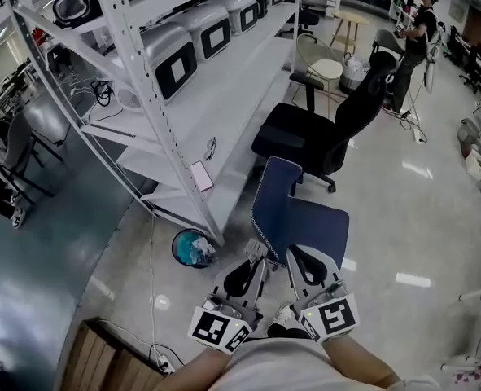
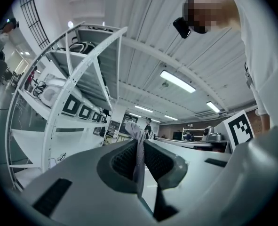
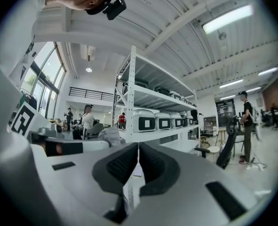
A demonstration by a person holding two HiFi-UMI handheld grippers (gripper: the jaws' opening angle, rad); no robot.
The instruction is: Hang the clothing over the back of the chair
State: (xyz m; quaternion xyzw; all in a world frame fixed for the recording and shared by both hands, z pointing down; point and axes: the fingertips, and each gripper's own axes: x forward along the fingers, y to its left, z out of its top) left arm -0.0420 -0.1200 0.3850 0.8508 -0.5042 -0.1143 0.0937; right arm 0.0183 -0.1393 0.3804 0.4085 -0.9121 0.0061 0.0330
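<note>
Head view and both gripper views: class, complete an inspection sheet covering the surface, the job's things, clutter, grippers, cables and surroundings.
Surface: glossy grey floor; no table is in use.
Job's things: blue padded chair just ahead of the grippers; thin grey cloth, not yet over the chair back.
Clutter: teal waste bin on the floor; pink-cased phone on the shelf.
Grippers: left gripper is clamped on the cloth; right gripper has its jaws together, with no fabric seen between them.
Cables: white cable across the floor; black cable on the shelf.
Surroundings: white metal shelf rack, black office chair, standing person in black.
</note>
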